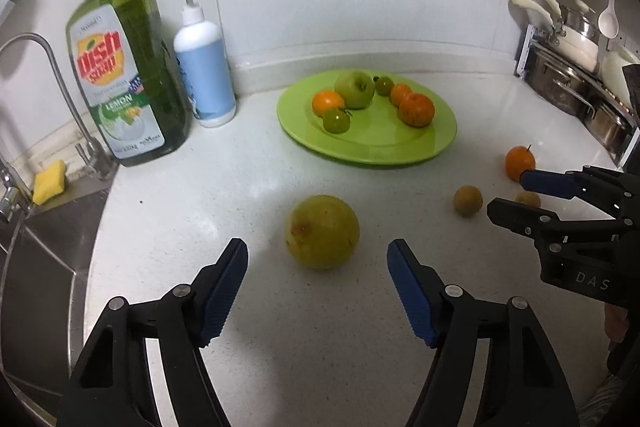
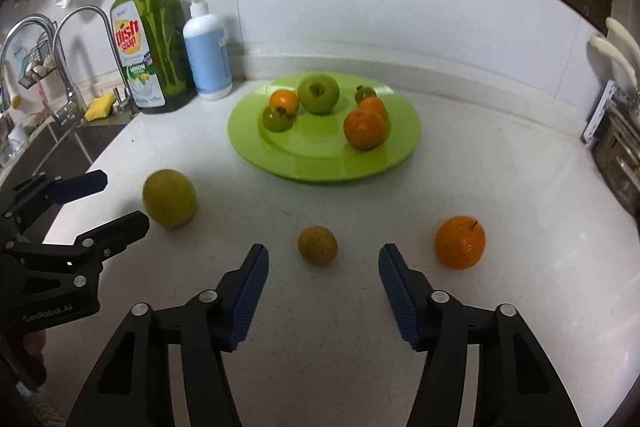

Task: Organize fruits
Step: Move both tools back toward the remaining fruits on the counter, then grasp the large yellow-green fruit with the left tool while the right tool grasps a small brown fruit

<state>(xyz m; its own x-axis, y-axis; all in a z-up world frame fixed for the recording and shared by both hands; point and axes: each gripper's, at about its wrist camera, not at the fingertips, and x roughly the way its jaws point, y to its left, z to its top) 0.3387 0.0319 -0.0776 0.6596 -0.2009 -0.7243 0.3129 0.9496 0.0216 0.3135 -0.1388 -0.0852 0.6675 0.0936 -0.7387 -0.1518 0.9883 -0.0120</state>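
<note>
**Both tongs open over loose fruit on the counter**

My left tongs are spread wide and hold nothing; a large yellow-green fruit lies on the white counter just beyond their tips. My right tongs are likewise wide open and empty, with a small brown fruit just ahead between the tips and an orange to its right. Further back, the green plate carries a green apple, oranges and small green fruits. A dish soap bottle stands by the sink.
</note>
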